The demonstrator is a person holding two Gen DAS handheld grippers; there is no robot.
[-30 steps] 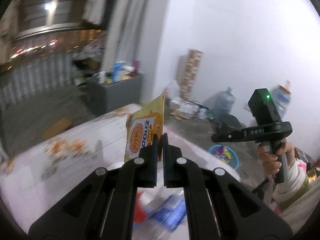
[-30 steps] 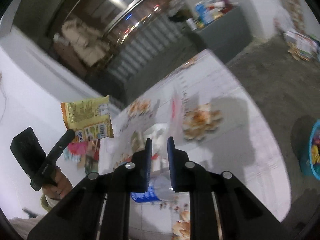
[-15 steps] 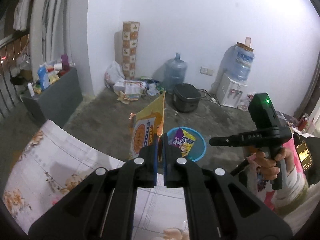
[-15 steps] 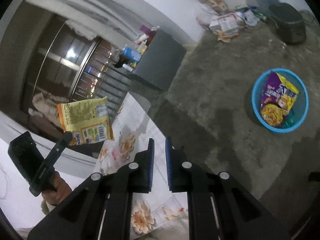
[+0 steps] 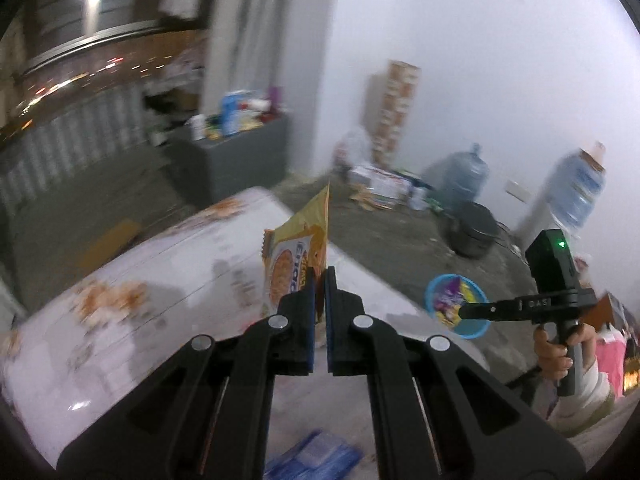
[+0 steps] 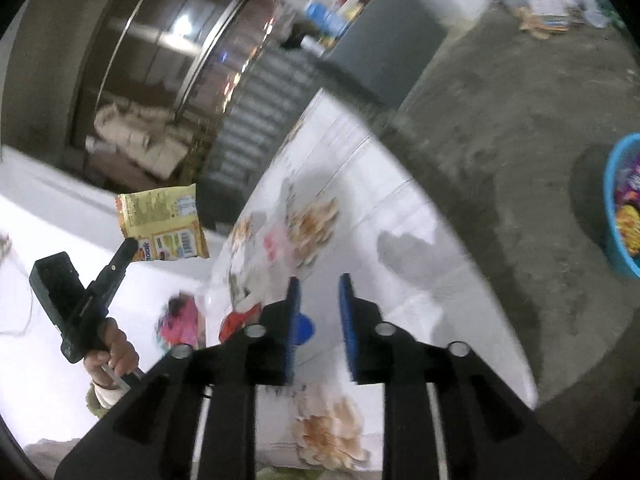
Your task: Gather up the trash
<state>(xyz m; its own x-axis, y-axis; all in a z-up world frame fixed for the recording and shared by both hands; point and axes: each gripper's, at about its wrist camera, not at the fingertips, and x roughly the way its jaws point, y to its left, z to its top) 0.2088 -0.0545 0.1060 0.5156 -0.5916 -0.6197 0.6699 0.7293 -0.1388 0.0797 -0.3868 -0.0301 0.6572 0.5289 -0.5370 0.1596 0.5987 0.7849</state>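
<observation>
Gripping yellow snack wrapper (image 5: pixel 298 256) in left gripper (image 5: pixel 319 276), right gripper (image 6: pixel 318 286) opening, empty
Risk: wrapper held by 1 thin edge may slip before blue basket (image 5: pixel 456 306) at 3 o'clock

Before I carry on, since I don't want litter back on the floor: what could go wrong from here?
The left gripper pinches the yellow wrapper only by its lower edge, so a fast swing might let it slip out short of the blue basin. The right gripper, its jaws opening with nothing between them, hangs over the red wrapper and blue cap and might knock them off the table.
</observation>
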